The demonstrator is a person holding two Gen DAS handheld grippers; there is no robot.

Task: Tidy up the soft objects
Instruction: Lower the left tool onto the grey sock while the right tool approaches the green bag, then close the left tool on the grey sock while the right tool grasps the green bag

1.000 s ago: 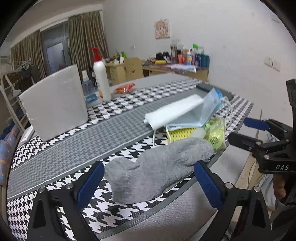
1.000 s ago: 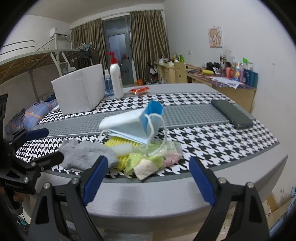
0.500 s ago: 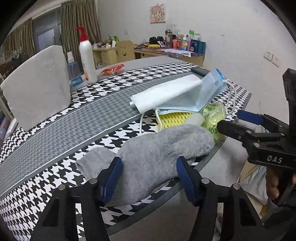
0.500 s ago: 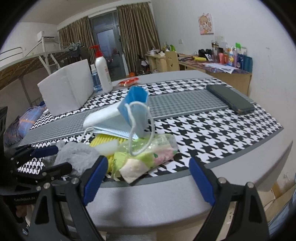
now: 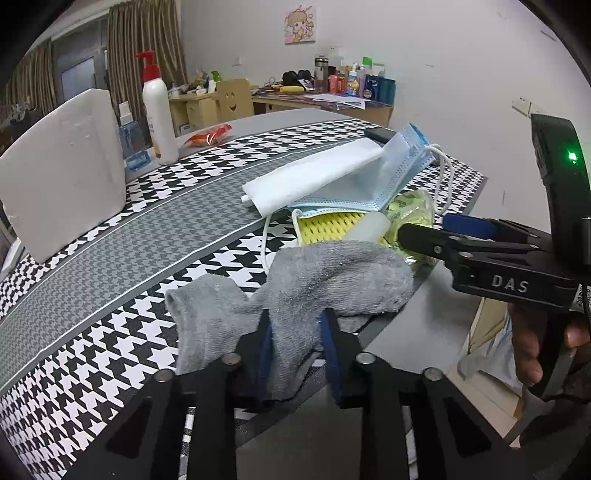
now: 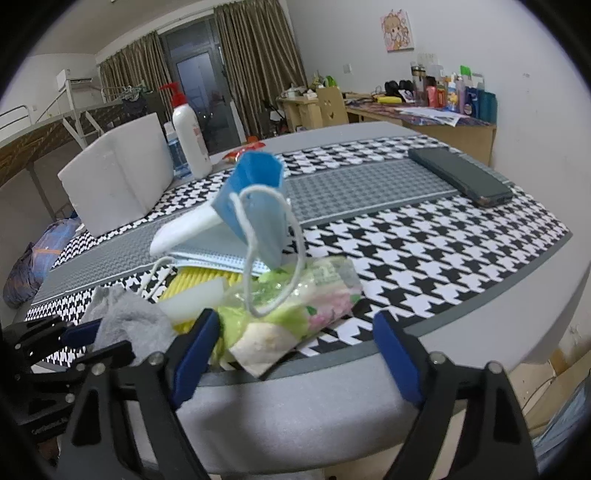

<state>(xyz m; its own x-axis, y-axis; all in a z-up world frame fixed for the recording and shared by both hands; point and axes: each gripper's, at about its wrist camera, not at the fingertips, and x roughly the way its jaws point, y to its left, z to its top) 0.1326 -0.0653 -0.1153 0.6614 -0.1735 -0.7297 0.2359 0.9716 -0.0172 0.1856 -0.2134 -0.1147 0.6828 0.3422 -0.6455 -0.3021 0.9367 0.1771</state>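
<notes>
The left gripper (image 5: 295, 338) is clamped on the grey sock (image 5: 314, 280) at the near table edge (image 5: 436, 284). The right gripper (image 6: 295, 339) is spread wide before the tissue pack (image 6: 295, 310). Only the right view shows the dark phone (image 6: 461, 175) clearly. 0.5 s earlier, the left jaws were wider around the sock.

White walls (image 6: 480, 33), brown curtains (image 6: 255, 66), a cluttered wooden desk (image 6: 424, 118) behind the table (image 6: 369, 173)
</notes>
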